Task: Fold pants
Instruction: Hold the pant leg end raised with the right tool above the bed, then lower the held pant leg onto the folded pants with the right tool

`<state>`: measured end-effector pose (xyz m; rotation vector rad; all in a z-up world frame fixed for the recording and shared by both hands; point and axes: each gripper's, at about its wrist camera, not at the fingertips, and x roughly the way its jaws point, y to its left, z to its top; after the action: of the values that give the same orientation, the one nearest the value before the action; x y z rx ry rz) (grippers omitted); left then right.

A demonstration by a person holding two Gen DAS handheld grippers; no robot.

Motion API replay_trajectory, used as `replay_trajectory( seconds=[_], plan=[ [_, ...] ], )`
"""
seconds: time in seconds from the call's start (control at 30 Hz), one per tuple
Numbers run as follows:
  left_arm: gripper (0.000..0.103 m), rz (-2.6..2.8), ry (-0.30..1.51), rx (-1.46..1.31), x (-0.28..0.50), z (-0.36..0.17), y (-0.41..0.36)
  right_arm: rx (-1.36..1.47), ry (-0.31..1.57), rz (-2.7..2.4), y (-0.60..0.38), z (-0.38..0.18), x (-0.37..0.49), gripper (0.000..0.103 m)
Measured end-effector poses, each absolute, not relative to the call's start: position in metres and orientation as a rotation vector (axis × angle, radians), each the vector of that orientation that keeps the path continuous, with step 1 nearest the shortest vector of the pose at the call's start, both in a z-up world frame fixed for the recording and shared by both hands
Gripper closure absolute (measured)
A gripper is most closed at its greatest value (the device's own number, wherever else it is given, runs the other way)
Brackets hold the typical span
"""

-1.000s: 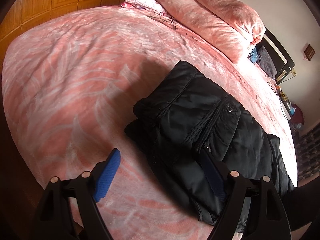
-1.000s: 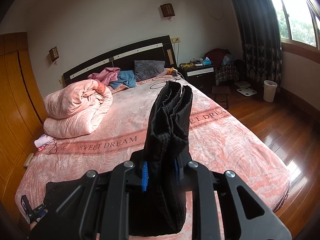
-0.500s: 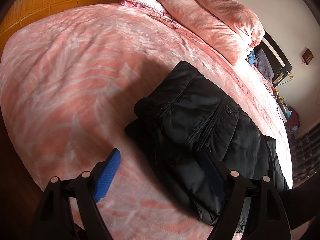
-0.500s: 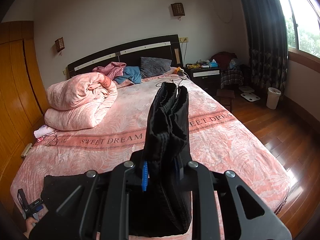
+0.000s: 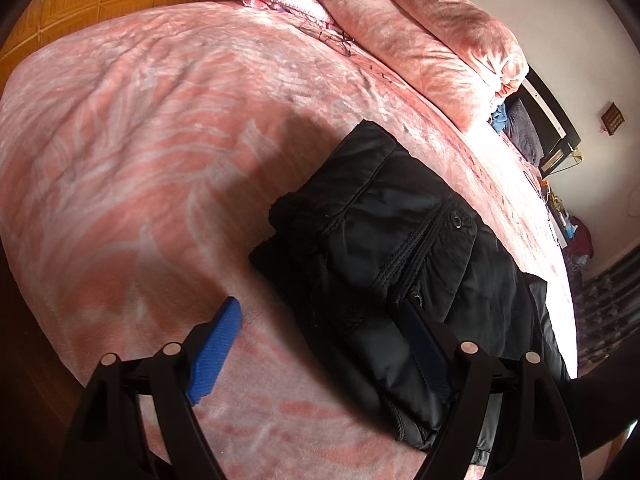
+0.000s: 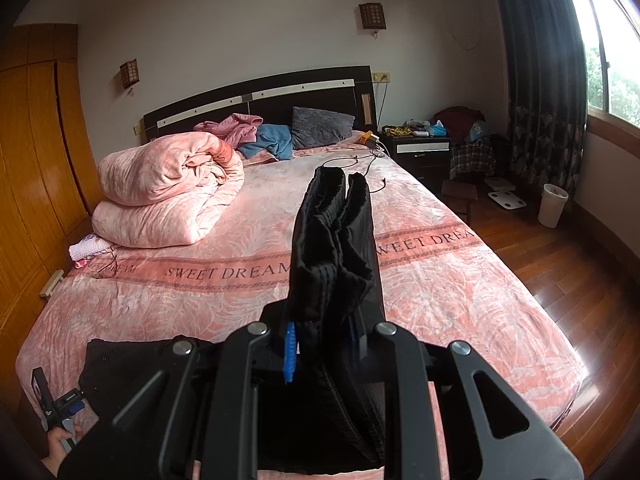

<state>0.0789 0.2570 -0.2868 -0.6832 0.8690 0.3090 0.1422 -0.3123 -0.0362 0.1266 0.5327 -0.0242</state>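
Black pants [image 5: 400, 264] are mostly lying folded on the pink bedspread [image 5: 132, 128] near the foot edge of the bed, waistband and zipper facing up. My left hand-held gripper [image 5: 324, 344] is angled down over them with its jaws wide apart, so it isn't gripping anything. One blue pad [image 5: 218, 344] sits over bare bedspread, and the other finger is over the black fabric, though I can't tell if it's actually touching.

My right hand-held gripper [image 6: 320, 344] is clamped tight on a bunched-up section of the same pants, the cloth squeezed between both pads and sticking up and forward along the fingers like a thick black strip. It points only a little downward, looking across the bed toward the dark headboard [image 6: 260, 100].

From that view you can also see the rest of the pants spread flat at lower left, with my left hand [image 6: 60, 446] wrapped around its gripper handle right at the corner of the bed. Rolled pink comforter [image 6: 168, 192] sits well away up by the pillows, against the wardrobe side.
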Motion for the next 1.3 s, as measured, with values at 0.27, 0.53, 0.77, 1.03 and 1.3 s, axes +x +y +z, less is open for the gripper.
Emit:
replay_trajectory(
  seconds=[0.27,0.53,0.77,1.03,1.3],
  plan=[
    [0.021,0.296,0.86,-0.705,0.078,-0.288,0.261,0.096,0.557,-0.012,-0.293,-0.039,0.151,0.084],
    [0.021,0.287,0.856,-0.713,0.076,-0.289,0.262,0.049,0.59,0.008,-0.27,-0.044,0.161,0.084],
    [0.021,0.274,0.848,-0.732,0.075,-0.29,0.264,0.012,0.625,0.021,-0.247,-0.052,0.171,0.084],
    [0.021,0.259,0.841,-0.748,0.072,-0.291,0.268,-0.056,0.677,0.02,-0.222,-0.076,0.179,0.084],
    [0.021,0.254,0.84,-0.756,0.072,-0.292,0.27,-0.107,0.697,0.039,-0.198,-0.089,0.179,0.084]
  ],
)
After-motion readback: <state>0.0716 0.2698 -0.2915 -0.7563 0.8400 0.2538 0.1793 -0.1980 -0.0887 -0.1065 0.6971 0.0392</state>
